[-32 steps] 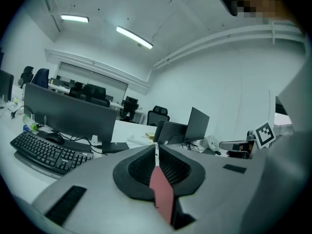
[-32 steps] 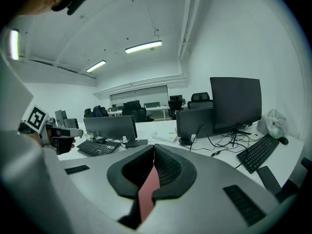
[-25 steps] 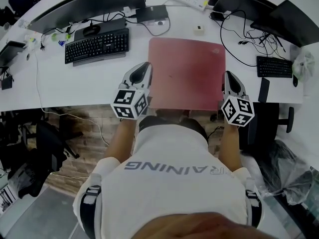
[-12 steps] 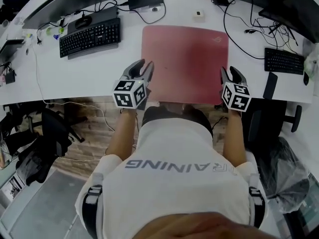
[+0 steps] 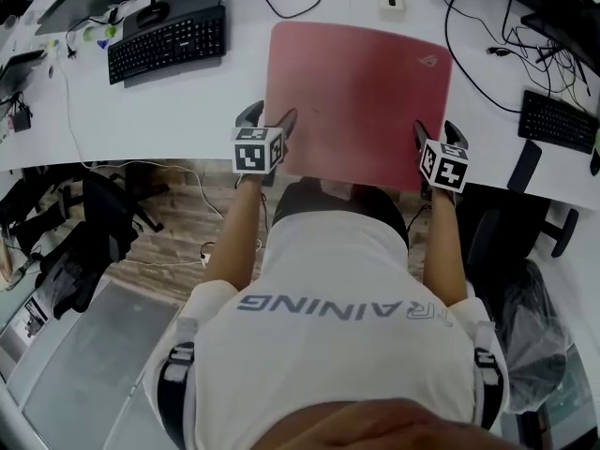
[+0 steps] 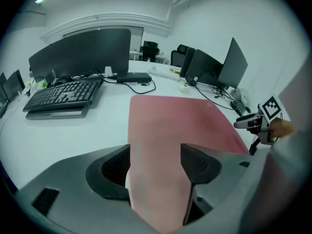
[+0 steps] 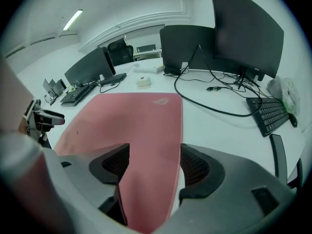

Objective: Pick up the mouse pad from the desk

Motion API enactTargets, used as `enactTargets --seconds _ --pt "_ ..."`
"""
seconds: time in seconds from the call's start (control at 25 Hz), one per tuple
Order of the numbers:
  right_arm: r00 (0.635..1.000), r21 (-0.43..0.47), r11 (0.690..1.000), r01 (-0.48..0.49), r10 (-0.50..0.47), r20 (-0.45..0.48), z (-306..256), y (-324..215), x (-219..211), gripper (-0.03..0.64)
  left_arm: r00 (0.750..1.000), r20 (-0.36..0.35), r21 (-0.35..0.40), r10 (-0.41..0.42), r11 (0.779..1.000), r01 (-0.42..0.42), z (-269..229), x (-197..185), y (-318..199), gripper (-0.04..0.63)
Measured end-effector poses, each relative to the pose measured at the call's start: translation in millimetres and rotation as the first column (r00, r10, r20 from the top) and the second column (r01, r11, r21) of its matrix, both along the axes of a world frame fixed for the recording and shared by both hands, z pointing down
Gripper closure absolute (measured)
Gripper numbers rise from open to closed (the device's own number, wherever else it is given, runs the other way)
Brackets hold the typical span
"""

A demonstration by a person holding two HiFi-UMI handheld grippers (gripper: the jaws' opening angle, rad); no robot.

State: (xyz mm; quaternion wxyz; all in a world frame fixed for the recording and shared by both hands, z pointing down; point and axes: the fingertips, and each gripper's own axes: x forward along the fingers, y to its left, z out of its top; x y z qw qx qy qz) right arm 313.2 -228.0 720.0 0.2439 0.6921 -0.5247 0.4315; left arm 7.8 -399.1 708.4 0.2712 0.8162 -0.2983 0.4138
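I have the pad [image 5: 356, 101] in front of me on the desk [image 5: 169, 111], well to the right of the keyboard [image 5: 167, 43]. Most of it lies flat on the white top. Its near edge sits at the desk's front edge and, as far as I can judge from the head view, hangs slightly over it.

The left gripper [image 5: 269, 118] is at the pad's near left corner and the right gripper [image 5: 437, 134] at its near right corner, both pointing steeply down. In each gripper view the red sheet runs up between the fingers. The fingers on both sides are opening and now stand wide apart. I see a gap beside the sheet, so I read neither pair as pressing on it.

So the pick-up is not done as things stand. The pad rests on the desk and neither gripper holds it. What the setup already offers is good placement, with a corner inside each open pair of fingers. What's left, as I judge it, is to close both sides on those corners together and lift evenly so the sheet doesn't sag or slip out of one side.
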Motion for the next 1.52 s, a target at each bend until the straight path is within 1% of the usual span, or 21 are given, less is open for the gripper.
enactTargets --seconds 0.2,0.32,0.48,0.68,0.88,1.0,1.2,1.32,1.4,1.52 --pt "1.000 -0.086 0.996 0.003 -0.002 0.010 24.2 9.9 -3.4 0.261 0.997 0.082 -0.040 0.001 0.999 0.002 25.8 -6.4 -0.8 0.261" --pt "1.000 -0.113 0.994 -0.006 0.008 0.018 34.4 12.0 -6.0 0.261 0.992 0.122 -0.069 0.012 0.998 -0.003 37.2 -8.1 0.8 0.261" --pt "0.999 -0.114 0.993 -0.014 0.018 0.037 37.8 13.1 -3.9 0.261 0.987 0.158 -0.047 0.013 0.999 -0.006 45.8 -6.1 3.1 0.261" --pt "0.999 -0.123 0.992 -0.018 0.023 0.041 38.9 14.3 -3.3 0.261 0.988 0.148 -0.051 -0.030 0.998 0.038 47.6 -7.0 3.7 0.255" --pt "0.998 -0.128 0.990 -0.060 0.063 0.025 36.6 15.8 -5.8 0.261 0.991 0.133 -0.048 -0.031 0.998 0.038 47.4 -9.9 2.6 0.256" --pt "0.994 -0.125 0.987 -0.103 0.108 0.032 38.7 14.9 -6.6 0.239 0.990 0.133 -0.041 -0.049 0.998 0.055 46.9 -13.5 0.2 0.256" --pt "0.994 -0.097 0.990 -0.103 0.105 0.014 38.5 18.1 -2.7 0.241 0.991 0.122 -0.035 -0.051 0.998 0.056 48.1 -10.2 2.9 0.256" --pt "0.993 -0.096 0.988 -0.117 0.118 0.002 37.5 18.3 -5.8 0.268 0.989 0.139 -0.048 -0.049 0.997 0.057 47.9 -10.0 4.6 0.256" --pt "0.993 -0.101 0.988 -0.118 0.120 0.010 37.2 18.2 -7.0 0.281 0.988 0.149 -0.053 -0.048 0.997 0.057 47.2 -7.5 7.0 0.289" --pt "0.994 -0.103 0.989 -0.105 0.108 0.024 36.6 15.4 -12.9 0.349 0.988 0.147 -0.057 -0.047 0.997 0.055 46.0 -3.6 11.2 0.327"
